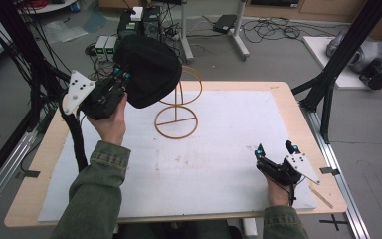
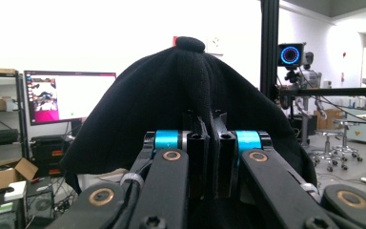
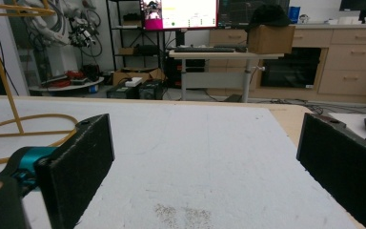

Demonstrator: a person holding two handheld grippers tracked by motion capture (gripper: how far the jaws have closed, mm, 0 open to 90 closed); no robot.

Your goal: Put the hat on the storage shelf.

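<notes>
High view: left gripper (image 1: 121,79) clamped on black beanie (image 1: 149,69), held up at far left, just beside wire hat stand (image 1: 176,112). Right gripper (image 1: 276,149) wide open, empty, near right on white mat (image 1: 219,149). Pickup done; hanging beanie on stand prob. left.
</notes>
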